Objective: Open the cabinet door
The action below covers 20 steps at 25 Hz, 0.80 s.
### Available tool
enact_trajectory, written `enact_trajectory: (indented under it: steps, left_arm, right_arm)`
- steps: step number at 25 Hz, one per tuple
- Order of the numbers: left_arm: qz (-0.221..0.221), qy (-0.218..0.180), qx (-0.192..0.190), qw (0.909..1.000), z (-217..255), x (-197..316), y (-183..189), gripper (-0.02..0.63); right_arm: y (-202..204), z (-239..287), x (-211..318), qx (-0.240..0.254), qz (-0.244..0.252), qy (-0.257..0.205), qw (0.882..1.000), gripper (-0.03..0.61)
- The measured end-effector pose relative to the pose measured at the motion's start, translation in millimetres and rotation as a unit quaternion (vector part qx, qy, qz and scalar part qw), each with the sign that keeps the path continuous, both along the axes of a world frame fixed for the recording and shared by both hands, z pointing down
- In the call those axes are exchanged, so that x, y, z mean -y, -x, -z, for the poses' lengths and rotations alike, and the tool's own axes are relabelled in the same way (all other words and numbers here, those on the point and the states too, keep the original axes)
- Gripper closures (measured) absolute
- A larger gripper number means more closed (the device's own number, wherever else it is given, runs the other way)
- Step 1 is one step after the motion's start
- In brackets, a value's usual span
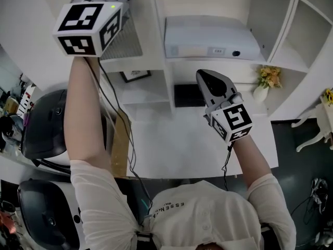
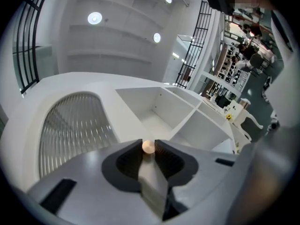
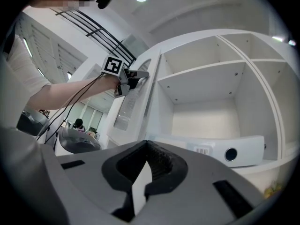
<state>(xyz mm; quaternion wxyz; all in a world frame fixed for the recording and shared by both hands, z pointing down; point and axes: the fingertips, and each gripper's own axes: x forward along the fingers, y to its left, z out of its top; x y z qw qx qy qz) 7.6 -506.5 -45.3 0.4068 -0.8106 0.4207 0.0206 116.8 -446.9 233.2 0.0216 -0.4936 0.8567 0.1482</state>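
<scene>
White desk (image 1: 177, 145) below white cabinet (image 1: 156, 35)

The left gripper (image 2: 148, 149), arm stretched high and far, pinches a small knob (image 2: 148, 146); the right gripper (image 3: 146, 143), lower and nearer, is closed and empty.

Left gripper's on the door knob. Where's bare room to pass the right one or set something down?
Bare: the white desktop in front of the shelf unit, and the upper compartment over the white box. Crowded: the box covers most of its own shelf floor, and a flower vase stands at the right.
</scene>
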Motion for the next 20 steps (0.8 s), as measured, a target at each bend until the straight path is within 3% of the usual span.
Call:
enact_trajectory:
  steps: [4, 12, 20]
  left_arm:
    - [-0.014, 0.012, -0.001, 0.9998, 1, -13, 3, 0.529]
    - [-0.052, 0.050, -0.047, 0.9962, -1, -43, 22, 0.531]
    - [-0.070, 0.069, -0.049, 0.9940, -3, -74, 43, 0.541]
  right_arm:
    - [5, -1, -12, -0.006, 0.016, 0.000, 1.000, 0.563]
    - [26, 3, -40, -0.004, 0.046, -0.006, 0.999, 0.563]
    - [49, 6, -69, 0.011, 0.057, -0.003, 0.998, 0.563]
